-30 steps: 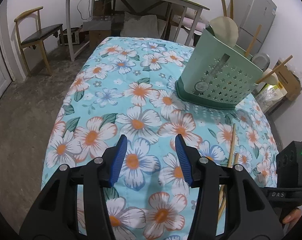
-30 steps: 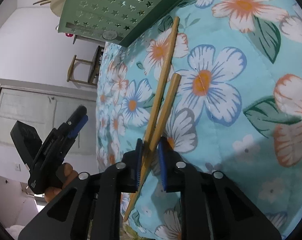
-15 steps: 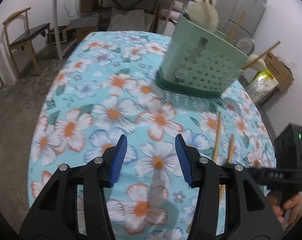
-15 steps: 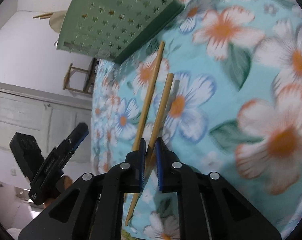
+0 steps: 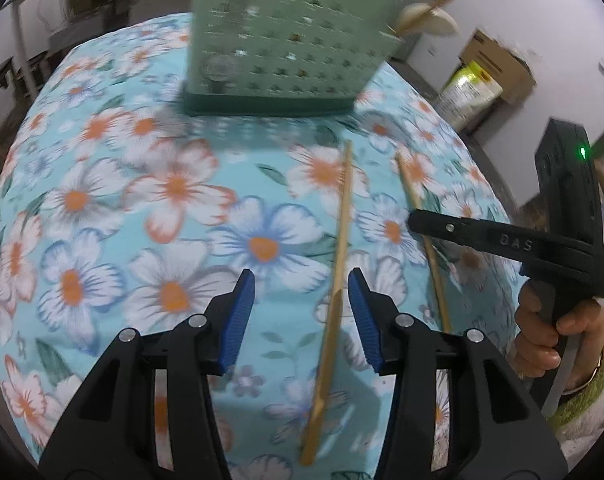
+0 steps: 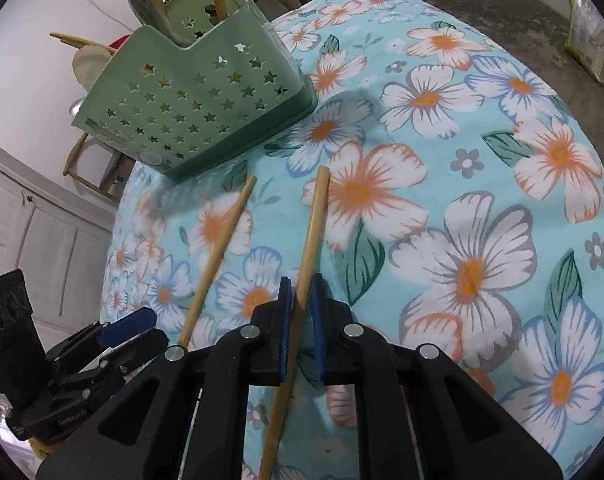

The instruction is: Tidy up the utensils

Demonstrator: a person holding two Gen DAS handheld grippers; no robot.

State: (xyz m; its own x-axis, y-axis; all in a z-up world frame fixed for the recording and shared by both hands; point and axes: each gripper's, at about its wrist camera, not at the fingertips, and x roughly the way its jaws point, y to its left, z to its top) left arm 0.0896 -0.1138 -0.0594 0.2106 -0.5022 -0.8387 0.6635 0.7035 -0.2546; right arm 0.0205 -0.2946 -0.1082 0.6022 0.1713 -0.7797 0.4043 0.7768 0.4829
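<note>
Two wooden chopsticks are in play on the floral tablecloth (image 5: pixel 173 216). My right gripper (image 6: pixel 300 308) is shut on one chopstick (image 6: pixel 312 236) and holds it lifted off the cloth; this chopstick shows in the left wrist view (image 5: pixel 422 232) too. The other chopstick (image 5: pixel 338 264) lies on the cloth, its lower part between the open blue pads of my left gripper (image 5: pixel 302 312). It also shows in the right wrist view (image 6: pixel 217 260). The green star-holed utensil basket (image 5: pixel 277 40) stands beyond, holding spoons and chopsticks.
The basket also shows in the right wrist view (image 6: pixel 189 100) at upper left. The round table's edge curves close on the right. Cardboard boxes (image 5: pixel 498 64) and a bag stand on the floor beyond. A wooden chair (image 6: pixel 93 168) stands behind the basket.
My left gripper moved right and closer to the basket, so the lying chopstick now sits between its pads. My right gripper rolled upright and lifted its chopstick off the cloth.
</note>
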